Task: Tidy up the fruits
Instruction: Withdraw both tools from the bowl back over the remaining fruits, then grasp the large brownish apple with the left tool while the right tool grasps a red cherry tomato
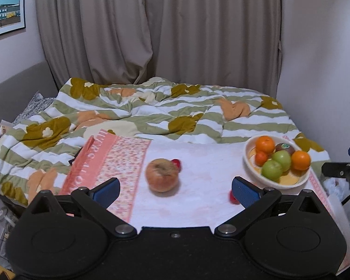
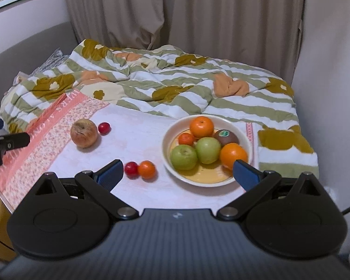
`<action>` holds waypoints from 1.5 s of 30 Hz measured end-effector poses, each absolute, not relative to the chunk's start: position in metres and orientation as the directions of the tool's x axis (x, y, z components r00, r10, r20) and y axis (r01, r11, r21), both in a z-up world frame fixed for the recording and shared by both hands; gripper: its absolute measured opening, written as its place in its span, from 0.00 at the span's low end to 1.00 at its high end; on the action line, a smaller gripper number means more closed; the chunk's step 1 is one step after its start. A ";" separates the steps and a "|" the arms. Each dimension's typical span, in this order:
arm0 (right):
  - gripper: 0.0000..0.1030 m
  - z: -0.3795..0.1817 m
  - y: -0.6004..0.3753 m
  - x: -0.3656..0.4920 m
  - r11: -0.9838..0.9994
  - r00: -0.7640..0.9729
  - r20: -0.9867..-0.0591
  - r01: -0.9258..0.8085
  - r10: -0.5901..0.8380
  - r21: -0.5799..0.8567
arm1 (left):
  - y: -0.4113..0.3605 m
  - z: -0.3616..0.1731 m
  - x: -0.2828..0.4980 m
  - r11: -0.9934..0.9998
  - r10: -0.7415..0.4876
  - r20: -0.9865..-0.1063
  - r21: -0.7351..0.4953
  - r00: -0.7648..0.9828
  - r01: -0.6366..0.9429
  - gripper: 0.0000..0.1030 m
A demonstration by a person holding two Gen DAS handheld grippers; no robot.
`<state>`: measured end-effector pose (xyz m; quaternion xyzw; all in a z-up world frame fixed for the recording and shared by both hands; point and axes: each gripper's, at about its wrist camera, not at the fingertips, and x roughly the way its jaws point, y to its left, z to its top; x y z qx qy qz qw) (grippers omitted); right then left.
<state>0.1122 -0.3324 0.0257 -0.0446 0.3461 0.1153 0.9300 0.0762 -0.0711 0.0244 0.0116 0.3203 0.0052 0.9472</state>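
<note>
Left wrist view: both grippers' fingers (image 1: 245,192) spread wide and empty above the desk (image 1: 198,200), the brownish apple (image 1: 162,175) loose ahead, likely next to be gathered into the fruit bowl (image 2: 166,148) at right.

Bowl (image 2: 168,144) of fruit; wrinkled apple (image 2: 84,133), three small fruits (image 2: 147,169) outside

Cream bowl (image 2: 168,154), yellow inside: two bright oranges (image 2: 201,126), small tangerine (image 2: 186,138), two green apples (image 2: 183,157), brown kiwi (image 2: 226,137) with green sticker. Loose: brownish-tan apple (image 2: 84,133), dark red plums (image 2: 104,128), small orange fruit (image 2: 147,169). Cloth (image 2: 137,135) pale pink-white, coral floral border. Duvet (image 2: 175,86) green-white striped, mustard and peach flowers. Curtain (image 2: 175,11) taupe. Claw pads (image 2: 110,173) blue, arms black.
</note>
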 end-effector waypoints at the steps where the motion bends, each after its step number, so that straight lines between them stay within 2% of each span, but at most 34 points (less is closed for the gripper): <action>1: 1.00 0.025 -0.324 0.111 0.974 0.734 -0.657 -0.227 0.174 0.004 | -0.064 0.024 0.078 1.000 0.012 -0.608 0.028 0.794 0.006 1.00; 20: 1.00 -0.031 -0.211 0.140 0.996 0.691 -0.723 0.072 -0.006 0.060 | 0.028 -0.012 0.154 0.963 -0.145 -0.652 0.078 0.744 0.256 1.00; 30: 1.00 -0.071 -0.205 0.178 0.975 0.640 -0.764 0.210 -0.076 0.078 | 0.008 -0.057 0.215 0.923 -0.184 -0.716 0.109 0.673 0.368 1.00; 36: 1.00 -0.095 -0.215 0.195 0.954 0.594 -0.801 0.276 -0.072 0.119 | -0.013 -0.086 0.239 0.895 -0.179 -0.760 0.137 0.625 0.424 1.00; 43: 1.00 -0.112 -0.218 0.205 0.944 0.555 -0.831 0.294 -0.044 0.147 | -0.026 -0.109 0.256 0.878 -0.201 -0.795 0.113 0.573 0.465 0.97; 44: 0.96 -0.113 -0.217 0.206 0.944 0.552 -0.833 0.295 -0.041 0.149 | -0.026 -0.111 0.258 0.878 -0.201 -0.797 0.111 0.570 0.466 0.96; 45: 0.92 -0.115 -0.216 0.206 0.943 0.548 -0.835 0.297 -0.039 0.151 | -0.028 -0.112 0.260 0.877 -0.200 -0.799 0.111 0.567 0.467 0.91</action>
